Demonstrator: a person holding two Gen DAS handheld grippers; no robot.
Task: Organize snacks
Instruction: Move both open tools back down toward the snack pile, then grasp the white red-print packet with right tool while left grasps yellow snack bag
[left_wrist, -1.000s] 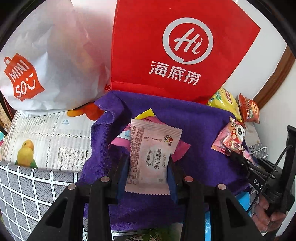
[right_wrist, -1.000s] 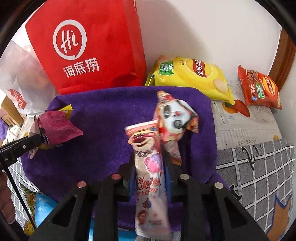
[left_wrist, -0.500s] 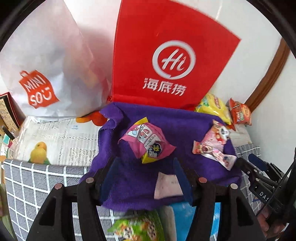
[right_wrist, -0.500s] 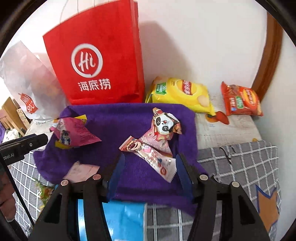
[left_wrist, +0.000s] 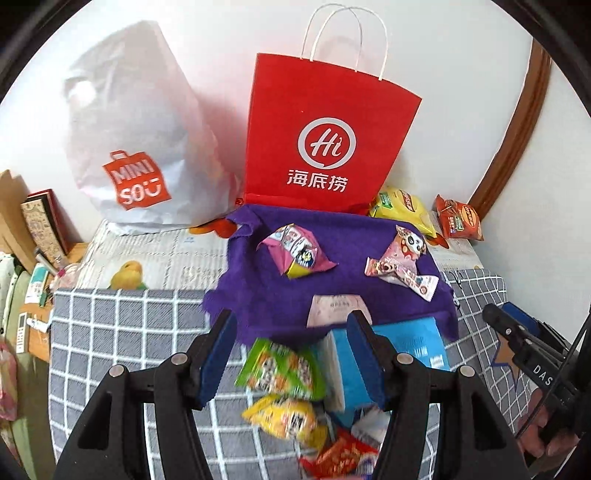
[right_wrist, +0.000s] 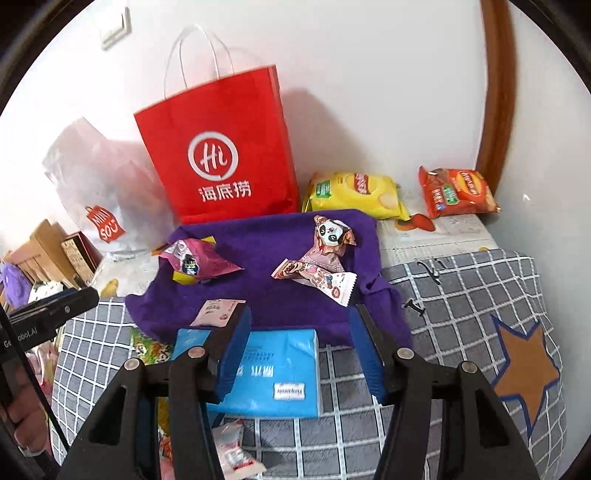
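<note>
A purple cloth (left_wrist: 332, 240) (right_wrist: 266, 258) lies on the bed with snacks on it. A pile of pink packets (left_wrist: 295, 254) (right_wrist: 195, 262) sits at its left. A panda packet with a long pink packet (left_wrist: 402, 266) (right_wrist: 328, 266) sits at its right. A pale pink flat packet (left_wrist: 336, 308) (right_wrist: 218, 312) rests at the cloth's near edge. My left gripper (left_wrist: 291, 343) hovers open above the near edge, holding nothing. My right gripper (right_wrist: 299, 332) is open too, with nothing between its blue pads, above a blue tissue pack (right_wrist: 273, 373).
A red paper bag (left_wrist: 328, 147) (right_wrist: 221, 158) and a white plastic bag (left_wrist: 136, 147) stand against the wall. Yellow chips (right_wrist: 354, 194) and orange chips (right_wrist: 454, 192) lie at the back right. Green (left_wrist: 284, 369) and yellow (left_wrist: 284, 417) snacks lie on the checked blanket near me.
Both grippers opened, let go of their packets and drew back and up. The pale pink packet now lies on the cloth's near edge, the long packet beside the panda packet.
</note>
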